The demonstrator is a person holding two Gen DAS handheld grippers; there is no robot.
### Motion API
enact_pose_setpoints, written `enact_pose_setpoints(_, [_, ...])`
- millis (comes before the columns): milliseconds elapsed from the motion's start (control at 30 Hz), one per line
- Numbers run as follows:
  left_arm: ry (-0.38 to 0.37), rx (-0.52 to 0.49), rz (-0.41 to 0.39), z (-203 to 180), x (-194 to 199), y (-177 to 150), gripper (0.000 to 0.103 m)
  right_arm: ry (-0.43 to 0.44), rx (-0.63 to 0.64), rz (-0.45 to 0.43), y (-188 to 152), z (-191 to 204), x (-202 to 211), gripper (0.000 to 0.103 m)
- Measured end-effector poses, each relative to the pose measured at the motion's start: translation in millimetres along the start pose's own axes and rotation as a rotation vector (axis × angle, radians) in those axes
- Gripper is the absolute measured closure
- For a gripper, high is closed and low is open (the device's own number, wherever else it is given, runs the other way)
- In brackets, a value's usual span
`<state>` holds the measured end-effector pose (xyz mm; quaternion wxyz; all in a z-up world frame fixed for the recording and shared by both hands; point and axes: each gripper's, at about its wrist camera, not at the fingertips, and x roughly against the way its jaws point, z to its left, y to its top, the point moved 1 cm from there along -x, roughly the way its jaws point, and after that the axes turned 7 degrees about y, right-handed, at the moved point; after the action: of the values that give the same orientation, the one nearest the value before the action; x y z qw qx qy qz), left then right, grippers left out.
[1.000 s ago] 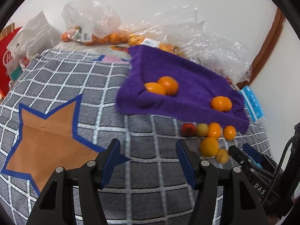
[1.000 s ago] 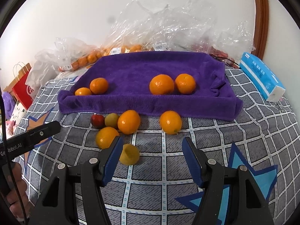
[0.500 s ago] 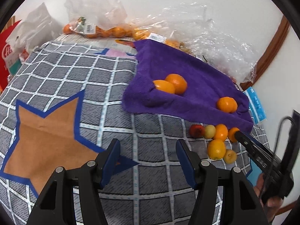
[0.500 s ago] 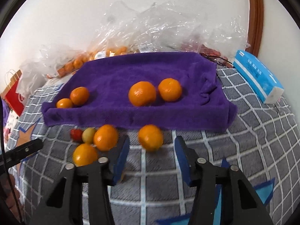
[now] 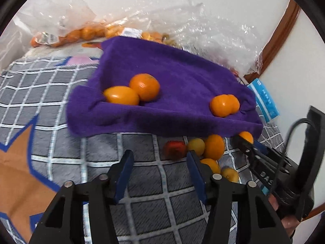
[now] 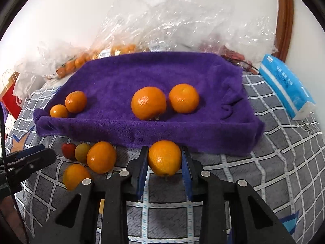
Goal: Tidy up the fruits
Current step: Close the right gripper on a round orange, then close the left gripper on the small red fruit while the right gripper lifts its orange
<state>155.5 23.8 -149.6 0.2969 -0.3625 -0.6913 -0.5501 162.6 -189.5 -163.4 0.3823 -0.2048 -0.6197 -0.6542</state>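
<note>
I see a grey checked bedspread (image 6: 284, 162) with star patches carrying everything. On it a purple towel (image 6: 154, 75) lies spread toward the wall, four oranges on top: one pair near its left edge (image 6: 75, 101), another pair at the middle (image 6: 148, 103). Crumpled clear plastic bags (image 6: 162, 20) pile up behind the towel, some with small oranges inside. A blue tissue pack (image 6: 286, 85) lies to the towel's right.

My right hand-held gripper (image 6: 165, 162) is clamped on an orange (image 6: 164, 157) just in front of the towel's front hem, which rises directly behind it; its jaws have just closed.

A loose cluster sits left of it: two oranges (image 6: 101, 157), a yellowish fruit (image 6: 82, 152), a red one (image 6: 68, 150).

My left hand-held gripper (image 5: 160, 160) stands part-open, holding nothing, jaws just narrowing, beside that cluster.
</note>
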Motion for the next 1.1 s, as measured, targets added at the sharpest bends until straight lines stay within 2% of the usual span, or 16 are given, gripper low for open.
enact_pose_setpoints(67, [0.011,-0.006,0.001,-3.8,-4.5,1.0,0.059,0.004,-0.008,-0.002,0.3,-4.4,0.7,0.072])
enact_pose_setpoints(467, [0.015,-0.043,-0.017,-19.5,-13.7,4.3,0.064,0.023,-0.052,0.004,-1.6,-21.0,0.1,0.072])
enact_pose_setpoints(633, [0.025,-0.055,-0.013,-23.7,-16.2,3.7,0.079,0.021,-0.046,0.009,-2.7,-18.9,-0.4,0.072])
enact_pose_setpoints(933, [0.026,-0.036,-0.018,-22.2,-12.1,2.9,0.079,0.024,-0.034,-0.009,-3.6,-16.7,2.2,0.072])
enact_pose_setpoints(1100, [0.037,-0.026,-0.045,-16.7,5.2,5.6,0.079,0.038,-0.043,-0.021,-2.3,-16.0,8.1,0.072])
